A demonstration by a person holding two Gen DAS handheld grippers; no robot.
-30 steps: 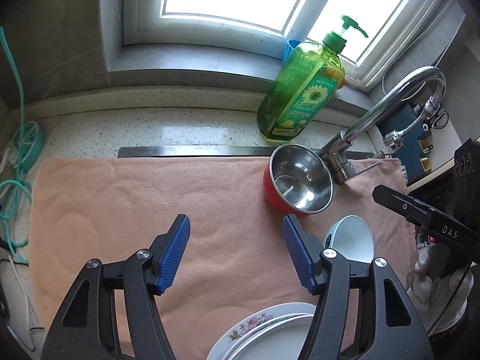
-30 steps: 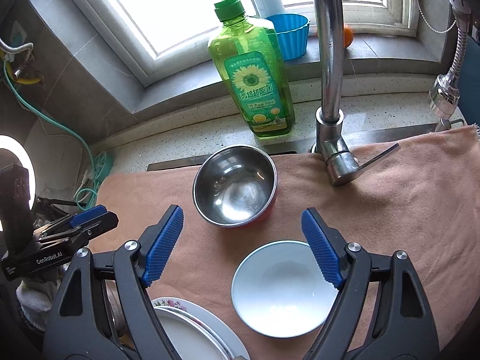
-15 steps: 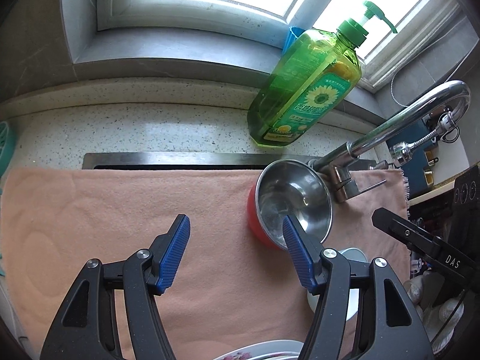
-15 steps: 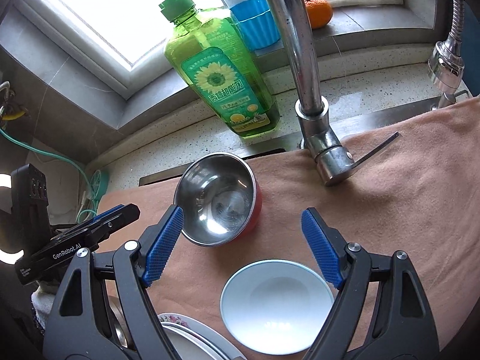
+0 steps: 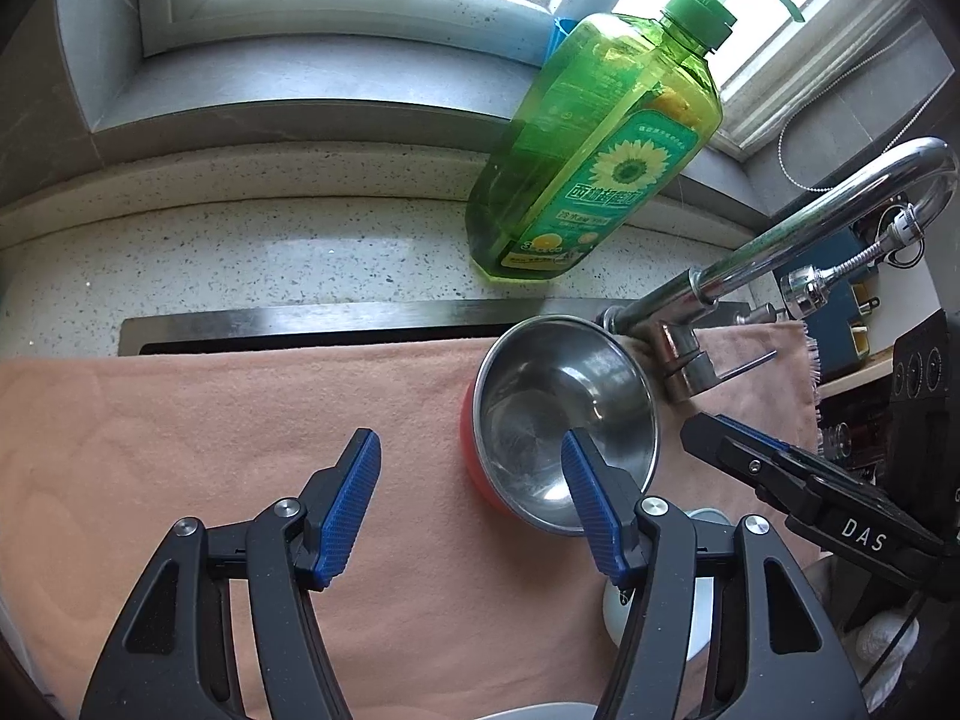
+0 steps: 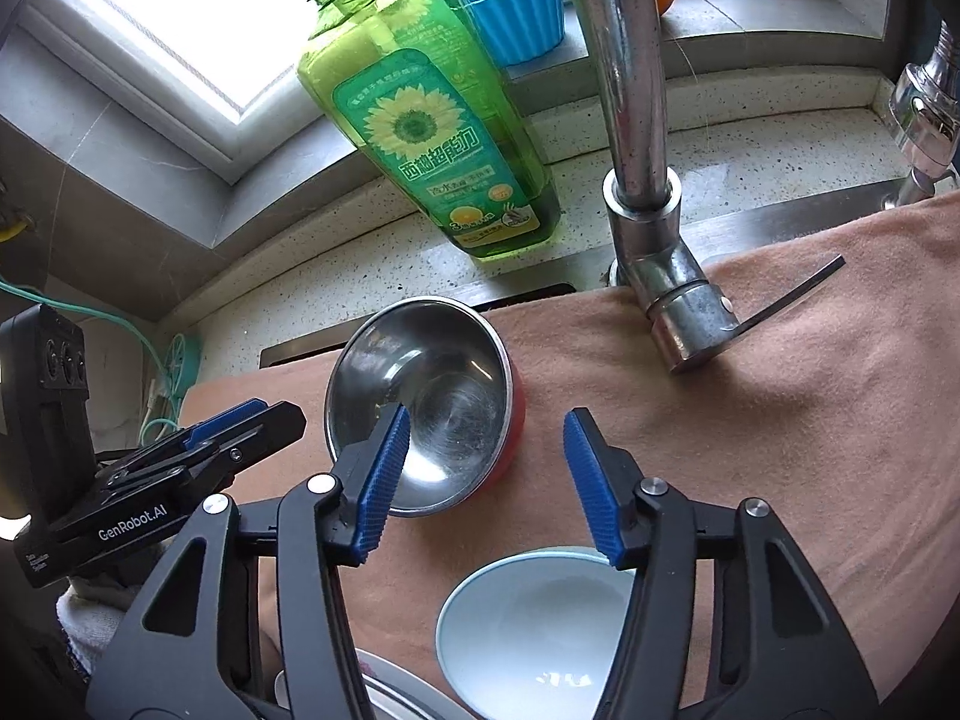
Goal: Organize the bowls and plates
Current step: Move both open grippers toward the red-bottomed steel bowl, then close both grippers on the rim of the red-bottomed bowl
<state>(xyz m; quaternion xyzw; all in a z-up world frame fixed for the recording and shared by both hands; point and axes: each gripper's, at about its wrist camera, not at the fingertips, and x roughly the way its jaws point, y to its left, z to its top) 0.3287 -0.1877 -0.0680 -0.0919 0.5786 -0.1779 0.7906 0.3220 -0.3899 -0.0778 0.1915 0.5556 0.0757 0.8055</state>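
You are working at a kitchen counter, on a peach-coloured towel [image 6: 780, 420] spread across it up to the sink's back edge. A steel bowl [image 6: 426, 414] with a red outside sits near the towel's back edge, tipped a little on its side, just left of the tap [image 6: 648, 192]. A white bowl [image 6: 528, 630] rests nearer you, toward the towel's front edge, apart from the steel one. The rim of a plate [image 6: 396, 684] shows at the very front edge; little of it is visible. A green soap bottle [image 6: 420, 114] stands on the counter behind the steel bowl.

Your right gripper [image 6: 486, 474] has just been narrowing its jaws; they stand partly apart, the left finger over the steel bowl's hollow and the right finger over bare towel beside it, so the bowl's right wall lies between them. No pad presses on it that can be seen. Your left gripper [image 5: 468, 504] is also partly apart and holds nothing; its right finger overlaps the steel bowl's near rim, its left finger hangs over bare towel.

By the look of it, the sorting has barely begun: both bowls lie separate and the plate is untouched. Lifting the steel bowl seems to be the step in hand, with nesting the bowls still ahead.
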